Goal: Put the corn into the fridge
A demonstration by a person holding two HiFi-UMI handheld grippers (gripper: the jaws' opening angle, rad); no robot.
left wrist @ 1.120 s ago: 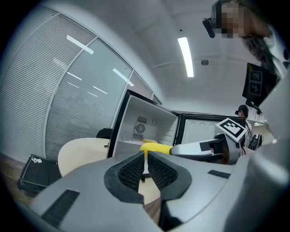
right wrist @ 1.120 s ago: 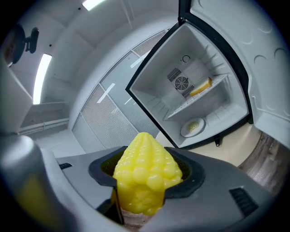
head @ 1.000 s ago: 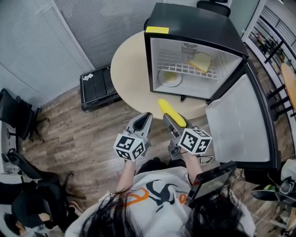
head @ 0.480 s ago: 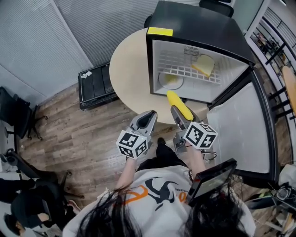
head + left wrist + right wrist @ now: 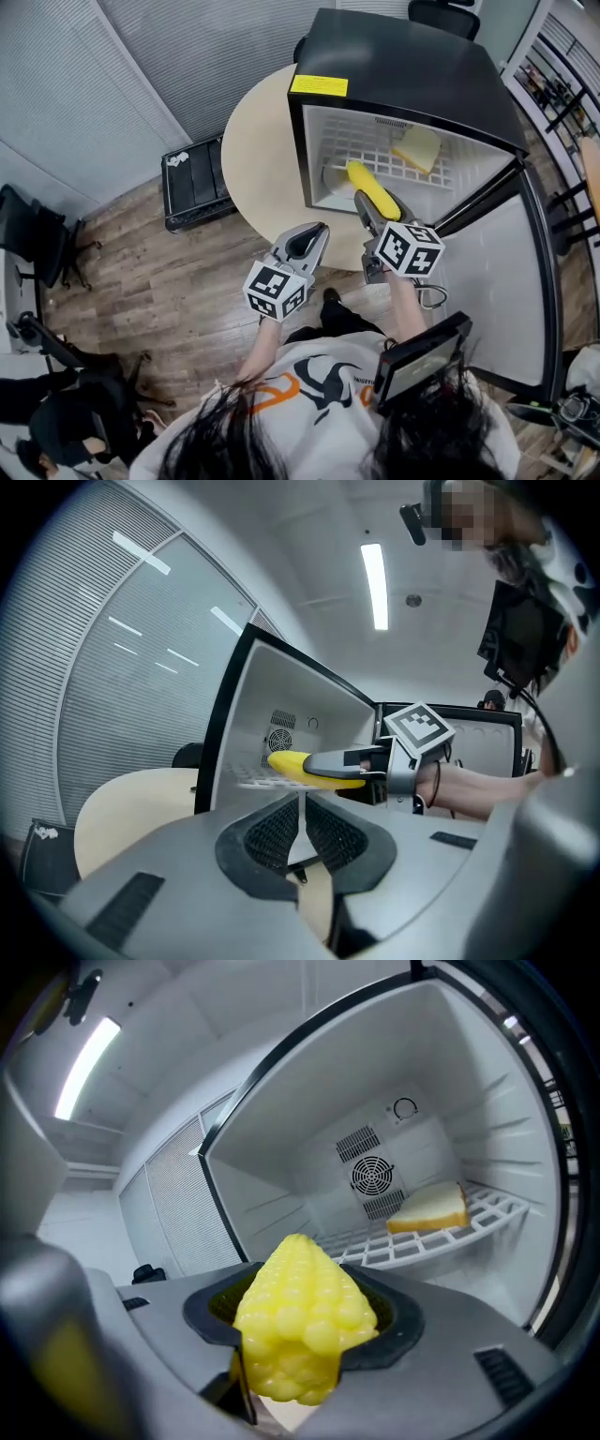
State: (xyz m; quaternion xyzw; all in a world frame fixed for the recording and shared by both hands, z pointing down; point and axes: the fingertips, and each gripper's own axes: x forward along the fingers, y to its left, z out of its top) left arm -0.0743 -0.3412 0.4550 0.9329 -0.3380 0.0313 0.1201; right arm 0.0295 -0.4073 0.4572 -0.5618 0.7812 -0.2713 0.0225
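Gripping the corn [image 5: 362,178] at its base, right tongs [image 5: 375,202] hold it tip-first at the mouth of the open fridge [image 5: 403,70], near its bread slice [image 5: 417,147]; left tongs [image 5: 317,232] closed, empty, just outside fridge front.

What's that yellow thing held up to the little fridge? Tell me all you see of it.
It is a corn cob, bright yellow, with bumpy rows of kernels, glossy like plastic, no husk. The right gripper clamps its thick end; the tapered tip points into the open fridge, apparently touching nothing else.
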